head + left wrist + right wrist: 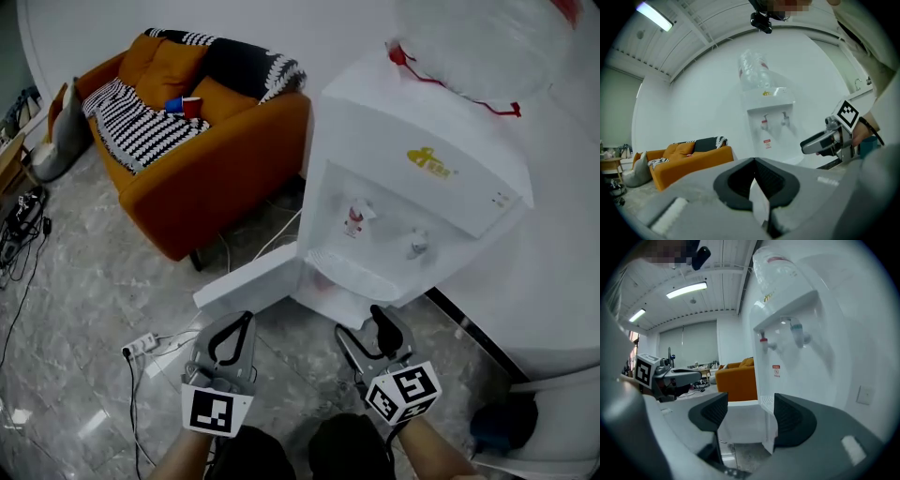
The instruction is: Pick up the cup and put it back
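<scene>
Though well apart from both grippers, easy to spot the red cup (192, 107): resting on the seat of the orange sofa (220, 173), near the seat's back edge, just beside a blue cup (174, 105) and at the edge of a black-and-white striped blanket (141, 129). Closer in, facing a white water dispenser (412, 178) with a clear bottle (478, 42) on top, a red tap (356, 216) and a second tap (418, 246) on its front, and a lower door (248, 286) swung open over the marble floor (84, 291). Holding the left gripper (246, 321) low by that door's free edge, jaws clenched tip to tip on nothing. Holding the right gripper (361, 323) near the dispenser's base, jaws released and apart, showing only door and floor through the gap. Toward the floor's left, a white power strip (141, 345) with trailing cables.
</scene>
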`<state>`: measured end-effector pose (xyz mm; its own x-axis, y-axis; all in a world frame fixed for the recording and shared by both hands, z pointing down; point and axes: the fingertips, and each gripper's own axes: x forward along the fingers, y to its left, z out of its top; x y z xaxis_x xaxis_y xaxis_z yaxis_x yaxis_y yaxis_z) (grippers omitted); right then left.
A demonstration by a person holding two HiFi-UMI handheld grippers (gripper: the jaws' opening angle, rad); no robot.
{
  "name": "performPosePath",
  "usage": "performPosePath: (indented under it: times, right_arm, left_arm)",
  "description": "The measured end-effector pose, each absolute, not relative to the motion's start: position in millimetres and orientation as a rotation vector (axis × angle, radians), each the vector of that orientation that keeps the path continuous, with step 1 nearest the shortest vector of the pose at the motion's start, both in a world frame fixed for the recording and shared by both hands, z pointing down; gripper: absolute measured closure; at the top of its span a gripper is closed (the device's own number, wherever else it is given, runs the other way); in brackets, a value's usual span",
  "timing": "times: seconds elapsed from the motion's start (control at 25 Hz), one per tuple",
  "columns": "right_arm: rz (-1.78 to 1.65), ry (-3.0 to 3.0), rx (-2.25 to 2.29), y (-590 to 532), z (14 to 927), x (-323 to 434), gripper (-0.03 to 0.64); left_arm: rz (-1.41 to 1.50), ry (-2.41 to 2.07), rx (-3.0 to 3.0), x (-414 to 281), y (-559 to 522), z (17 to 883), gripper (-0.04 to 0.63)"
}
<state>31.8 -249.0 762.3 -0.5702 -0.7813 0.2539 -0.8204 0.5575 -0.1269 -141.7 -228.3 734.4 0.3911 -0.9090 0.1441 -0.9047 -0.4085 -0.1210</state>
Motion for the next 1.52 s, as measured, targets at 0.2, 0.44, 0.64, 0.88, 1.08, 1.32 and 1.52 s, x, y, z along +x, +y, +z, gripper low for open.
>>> performPosePath:
  times: [0.2, 0.44, 0.64, 0.88, 1.08, 1.32, 1.52]
  right_arm:
    - [0.305, -2.632, 1.343, -260, 824, 30, 0.305]
    - [0.266, -2.626, 1.337, -274, 884, 35, 0.304]
    - [0.235, -2.615, 1.377, -296, 917, 47, 0.301]
    - [0.221, -2.625, 1.346, -317, 950, 45, 0.294]
    - [0.191, -2.617, 1.311, -344, 981, 41, 0.274]
    - [0.173, -2.587, 1.315, -379, 1021, 35, 0.257]
    - [0.2, -2.514, 1.316, -404, 1063, 41, 0.247]
  left_arm:
    - [-0.245, 1.657, -2.577, -138, -244, 780, 0.594]
    - [-0.219, 1.626, -2.578, -131, -259, 835, 0.594]
    - [-0.239, 1.599, -2.576, -131, -270, 867, 0.594]
    - [-0.235, 1.578, -2.57, -129, -279, 886, 0.594]
    - [-0.199, 1.563, -2.602, -124, -288, 902, 0.594]
    - [-0.16, 1.615, -2.558, -127, -310, 919, 0.594]
    - [-0.148, 1.591, -2.551, -122, -325, 941, 0.594]
